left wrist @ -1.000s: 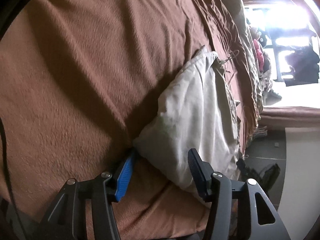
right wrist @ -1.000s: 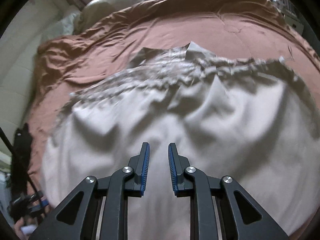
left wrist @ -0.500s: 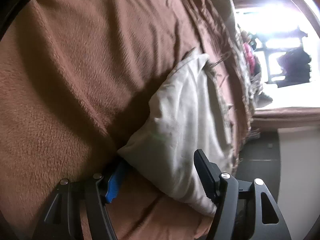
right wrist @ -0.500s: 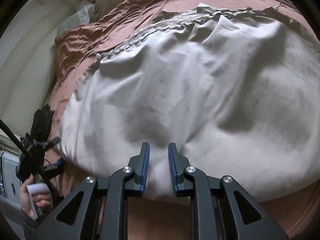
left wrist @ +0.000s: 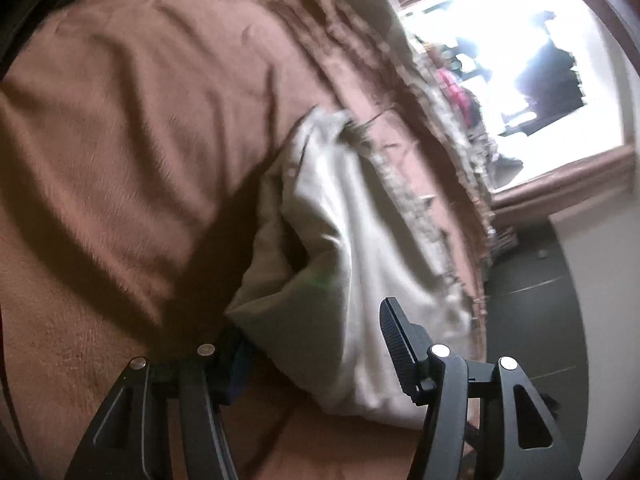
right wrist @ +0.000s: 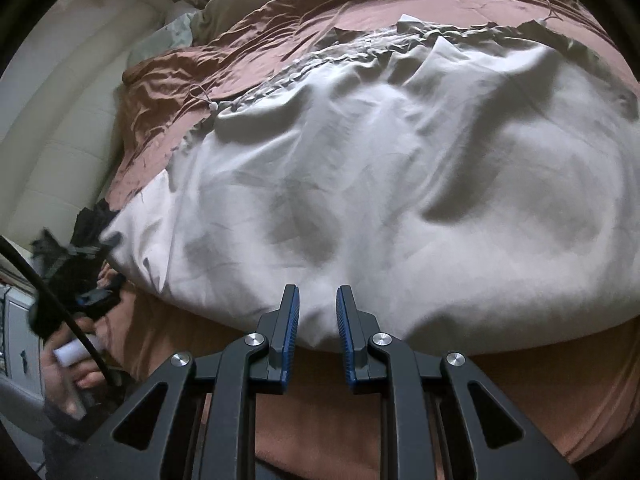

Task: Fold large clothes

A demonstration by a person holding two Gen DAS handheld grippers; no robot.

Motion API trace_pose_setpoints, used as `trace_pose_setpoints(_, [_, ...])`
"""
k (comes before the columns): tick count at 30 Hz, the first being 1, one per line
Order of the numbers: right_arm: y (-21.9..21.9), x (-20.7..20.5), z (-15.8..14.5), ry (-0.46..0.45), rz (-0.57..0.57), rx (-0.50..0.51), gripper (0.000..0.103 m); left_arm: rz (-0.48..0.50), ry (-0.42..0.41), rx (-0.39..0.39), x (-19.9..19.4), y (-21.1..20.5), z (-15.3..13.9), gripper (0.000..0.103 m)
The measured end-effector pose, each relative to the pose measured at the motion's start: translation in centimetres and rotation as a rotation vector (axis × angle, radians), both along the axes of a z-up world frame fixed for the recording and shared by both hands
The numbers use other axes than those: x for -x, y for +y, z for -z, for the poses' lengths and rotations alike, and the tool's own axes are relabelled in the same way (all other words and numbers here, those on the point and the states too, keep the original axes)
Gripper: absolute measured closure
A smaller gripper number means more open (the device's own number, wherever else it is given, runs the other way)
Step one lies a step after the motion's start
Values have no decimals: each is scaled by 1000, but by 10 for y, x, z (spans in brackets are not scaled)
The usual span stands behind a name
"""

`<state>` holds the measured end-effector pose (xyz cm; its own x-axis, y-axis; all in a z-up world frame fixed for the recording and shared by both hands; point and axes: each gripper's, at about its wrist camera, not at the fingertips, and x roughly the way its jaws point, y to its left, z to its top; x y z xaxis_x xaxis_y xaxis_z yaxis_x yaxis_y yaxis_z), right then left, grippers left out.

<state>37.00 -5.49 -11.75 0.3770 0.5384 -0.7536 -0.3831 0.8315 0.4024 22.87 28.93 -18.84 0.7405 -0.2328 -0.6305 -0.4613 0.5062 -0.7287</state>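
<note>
A: Left gripper gapes wide around the garment corner, one finger tucked under. Close it?

B: Yes, bite the hem only, not the blanket beneath.

A: Right gripper is narrow, the near edge of the garment between its pads; whether it pinches, I can't tell.

B: Lift both evenly, then carry the fold toward the far hem.

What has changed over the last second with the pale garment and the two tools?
The right tool pulled back toward the near edge of the pale grey cloth garment, which spread flatter over the brown fleece blanket. The left tool slid further around the garment's corner. Unchanged: both tools open, nothing gripped.
</note>
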Motion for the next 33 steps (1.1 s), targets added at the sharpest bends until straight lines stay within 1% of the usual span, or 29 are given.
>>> trace_pose_setpoints(2, [-1,2,-2,-11,-2,17,87,-22,24,18,1,3,14,43])
trace_pose_setpoints(4, [-1,5,-5,-29,9,45,87,-36,8,1,1,6,18,47])
trace_pose_setpoints(7, [-3,8,-7,-34,24,64,87,-50,-35,-18,7,8,14,60])
trace_pose_setpoints(8, [-4,9,-7,-31,30,67,87,-51,-50,-26,10,9,12,68])
trace_pose_setpoints(10, [-6,15,-11,-33,36,74,87,-50,-71,-28,12,9,8,75])
trace_pose_setpoints(12, [-2,24,-16,-61,26,100,87,-48,-89,-21,11,8,3,82])
trace_pose_setpoints(14, [5,30,-16,-79,3,139,87,-51,-119,-10,11,8,-4,85])
trace_pose_setpoints(17, [14,25,-4,-69,-14,190,87,-39,-170,-21,8,1,-23,86])
trace_pose_setpoints(19, [13,19,2,-74,23,215,87,-21,-195,-46,3,-5,-38,87])
trace_pose_setpoints(23, [14,3,8,-75,67,229,87,4,-234,-53,-7,-11,-60,87])
trace_pose_setpoints(27, [20,-27,9,-41,74,216,87,2,-231,-53,-20,-10,-67,87])
trace_pose_setpoints(33, [42,-75,8,-26,62,228,87,-23,-225,-7,-24,-3,-60,87])
